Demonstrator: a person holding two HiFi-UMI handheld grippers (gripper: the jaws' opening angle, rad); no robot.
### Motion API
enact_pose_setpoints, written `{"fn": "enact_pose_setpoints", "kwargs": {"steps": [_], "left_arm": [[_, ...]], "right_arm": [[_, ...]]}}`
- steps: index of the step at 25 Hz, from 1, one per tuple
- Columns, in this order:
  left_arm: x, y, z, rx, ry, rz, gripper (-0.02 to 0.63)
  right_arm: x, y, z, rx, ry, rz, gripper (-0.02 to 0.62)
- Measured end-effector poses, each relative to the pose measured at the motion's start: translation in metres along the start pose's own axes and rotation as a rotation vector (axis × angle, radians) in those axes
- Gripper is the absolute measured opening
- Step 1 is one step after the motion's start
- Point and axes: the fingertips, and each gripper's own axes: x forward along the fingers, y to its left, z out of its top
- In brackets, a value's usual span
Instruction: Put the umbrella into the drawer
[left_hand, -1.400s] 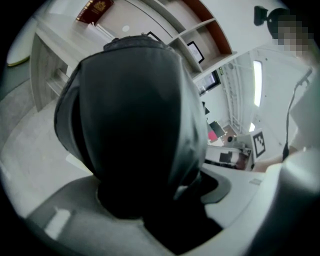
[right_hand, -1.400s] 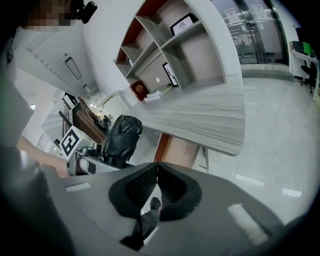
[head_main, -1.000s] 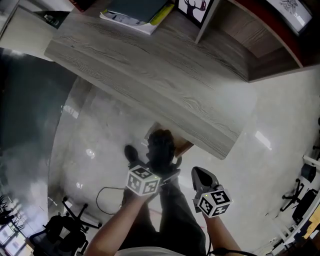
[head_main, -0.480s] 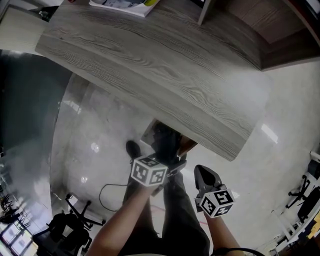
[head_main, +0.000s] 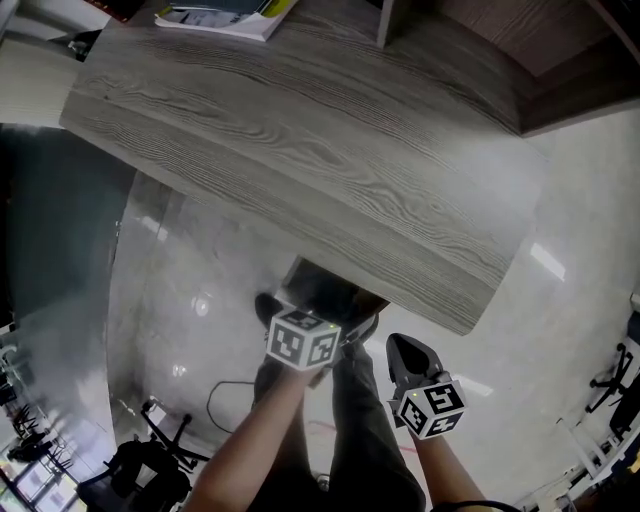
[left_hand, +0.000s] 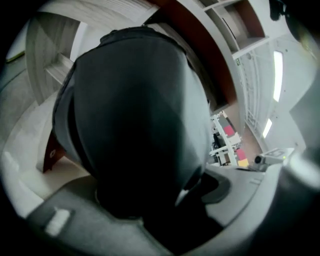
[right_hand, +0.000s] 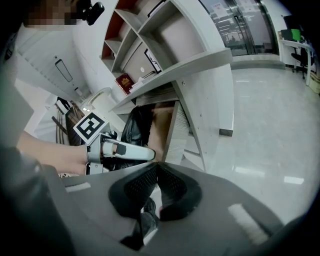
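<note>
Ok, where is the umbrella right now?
Head view, lower centre: the black umbrella is clamped in the left gripper, just under the desk front edge, at the mouth of the open drawer.

Umbrella (head_main: 322, 292): lower middle of the head view, mostly hidden under the tabletop (head_main: 300, 150) edge and the left claw's (head_main: 350, 322) marker cube.
Drawer (head_main: 296, 272): only a corner shows.
Books (head_main: 215, 18): cut off at the top edge.
Left gripper view: its dark bulk fills the centre and covers the claw tips.
</note>
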Motion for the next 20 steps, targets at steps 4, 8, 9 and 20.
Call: {"fn": "enact_pose_setpoints", "kwargs": {"steps": [4, 8, 9, 20], "left_arm": [[0.011, 0.000, 0.010, 0.049, 0.030, 0.023, 0.288], [0.021, -0.001, 0.014, 0.020, 0.035, 0.018, 0.285], [0.022, 0.000, 0.014, 0.008, 0.039, 0.015, 0.287], [0.024, 0.001, 0.009, -0.102, 0.150, -0.079, 0.282]], "right_arm": [[0.004, -0.009, 0.000, 0.016, -0.002, -0.008, 0.007], [0.007, -0.016, -0.002, 0.024, 0.003, -0.010, 0.006], [0.008, -0.017, -0.002, 0.027, 0.004, -0.010, 0.006], [0.012, -0.027, 0.001, 0.042, 0.006, -0.017, 0.006]]}}
